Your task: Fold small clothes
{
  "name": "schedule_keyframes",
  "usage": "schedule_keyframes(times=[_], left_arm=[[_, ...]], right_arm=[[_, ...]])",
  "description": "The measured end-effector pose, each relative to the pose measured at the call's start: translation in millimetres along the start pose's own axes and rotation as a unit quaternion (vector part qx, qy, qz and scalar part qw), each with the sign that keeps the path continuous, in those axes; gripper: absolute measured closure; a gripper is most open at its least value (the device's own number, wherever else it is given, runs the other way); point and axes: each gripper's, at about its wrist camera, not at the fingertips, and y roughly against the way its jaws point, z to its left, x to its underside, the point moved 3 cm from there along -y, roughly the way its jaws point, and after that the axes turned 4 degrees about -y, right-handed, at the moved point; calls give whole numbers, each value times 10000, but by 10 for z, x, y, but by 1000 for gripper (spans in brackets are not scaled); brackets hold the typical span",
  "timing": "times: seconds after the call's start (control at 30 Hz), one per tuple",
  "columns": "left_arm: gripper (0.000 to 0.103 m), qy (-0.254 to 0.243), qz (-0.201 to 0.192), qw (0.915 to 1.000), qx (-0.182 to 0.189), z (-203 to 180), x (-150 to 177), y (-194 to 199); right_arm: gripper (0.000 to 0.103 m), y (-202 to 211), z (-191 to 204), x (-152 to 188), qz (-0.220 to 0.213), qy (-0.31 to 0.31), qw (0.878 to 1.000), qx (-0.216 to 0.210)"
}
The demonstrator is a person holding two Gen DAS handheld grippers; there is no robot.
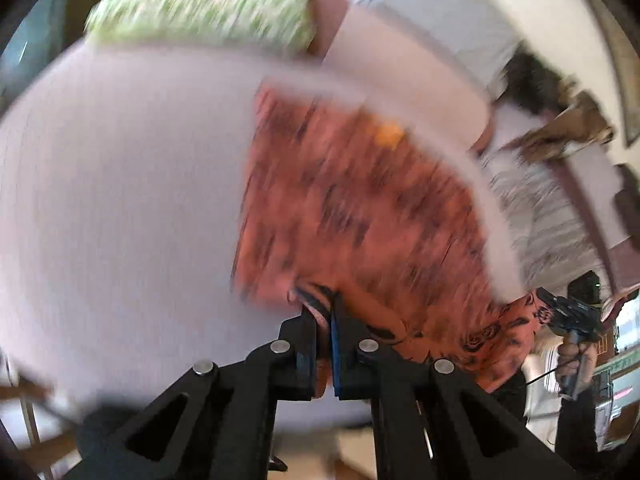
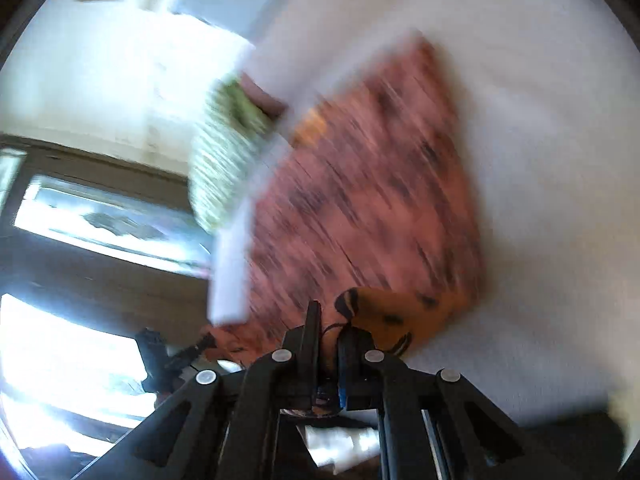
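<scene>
Both grippers, left [image 1: 323, 320] and right [image 2: 329, 322], had fingers closed on the near edge of an orange garment [image 1: 352, 200]. Holding both corners probably let it be folded across the white tabletop [image 1: 120, 200].

No readable text, labels, brands, nos. or signs in either view. Both pics heavily motion-blurred. The orange-pink garment w/ dark rose-like print [image 1: 360, 208] carries pattern only, no lettering; a small yellow-orange patch near its far edge is too smeared to tell if it's a tag. The green-and-white patterned cloth [image 1: 200, 4] shows just blurred specks. A greenish strip at the far right edge of the left wrist view, in the room background, may bear marks, but too small and blurred to read.
</scene>
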Motion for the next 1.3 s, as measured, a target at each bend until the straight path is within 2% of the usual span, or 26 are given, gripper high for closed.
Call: schedule_keyframes(times=[0.07,0.13,0.17,0.2,0.23,0.27,0.3,0.33,0.37,0.43,0.5,0.57,0.63,0.7,0.77,0.8,0.83,0.87,0.9,0.93,0.97,1.03,1.13,1.17,1.23,1.3], left_arm=[[97,17,-442,9989,182,-40,-508,13],[91,192,-985,9949,121,39,-956,-135],[67,257,-1218,9922,-21,141,-1171,-315],[31,335,-1214,9918,-202,279,-1356,-607],[16,338,-1151,9920,-400,361,-1448,-819],[12,349,-962,9916,-790,531,-1547,-1143],[12,519,-652,9885,-1262,734,-1563,-1432],[13,676,-400,9856,-1499,863,-1523,-1559],[13,960,-102,9832,-1550,1004,-1442,-1687],[13,1167,-242,9867,-1104,1101,-1305,-1654],[13,1034,-633,9840,-1302,1102,-1174,-1380],[13,898,-832,9850,-1216,1028,-1060,-1206],[13,561,-464,9917,-1056,921,-961,-1287],[13,107,-157,9939,-1083,798,-848,-1488],[13,-189,323,9898,-1377,757,-747,-1762],[15,-327,271,9869,-1557,722,-724,-1815],[22,-570,168,9835,-1710,668,-727,-1845],[54,-731,232,9838,-1617,600,-750,-1884],[83,-689,332,9880,-1343,555,-794,-1910],[83,-523,457,9895,-1264,512,-857,-1904],[86,-539,439,9884,-1352,476,-901,-1881],[86,-608,264,9871,-1454,353,-948,-1747],[86,-481,-216,9915,-1186,130,-998,-1285],[86,-489,-310,9927,-1060,41,-952,-1109],[86,-657,-467,9907,-1093,-93,-787,-849],[86,-558,-408,9923,-1030,-139,-502,-678]], right_arm=[[96,100,252,-590,-547,102,9973,-472],[95,31,345,-1064,-1085,105,9927,-519],[88,-49,329,-1261,-1262,80,9910,-440],[76,-208,259,-1472,-1291,12,9908,-407],[29,-442,143,-1664,-1159,-46,9928,-306],[7,-579,41,-1747,-1193,-63,9928,10],[7,-681,-146,-1801,-1416,-32,9869,768],[7,-759,-270,-1771,-1397,-120,9838,1113],[7,-804,-331,-1723,-1295,-169,9844,1176],[7,-855,-395,-1474,-1053,100,9837,1454],[7,-872,-387,-1326,-936,611,9740,1969],[7,-827,-399,-1223,-898,884,9648,2309],[7,-835,-474,-1203,-770,977,9608,2479],[7,-920,-585,-1195,-546,880,9638,2456],[7,-1085,-626,-1214,-292,667,9745,2123],[8,-1142,-610,-1229,-261,691,9745,2117],[14,-1213,-586,-1233,-192,727,9736,2153],[37,-1265,-584,-1236,-94,725,9724,2215],[49,-1325,-593,-1236,50,684,9702,2322],[73,-1361,-587,-1257,188,630,9708,2307],[77,-1391,-577,-1278,327,555,9733,2202],[80,-1365,-447,-1323,329,594,9735,2182],[80,-1051,-114,-1292,53,685,9800,1870],[80,-931,-4,-1240,5,793,9799,1829],[80,-707,111,-1076,1,910,9784,1856],[80,-489,104,-837,30,873,9793,1827]])
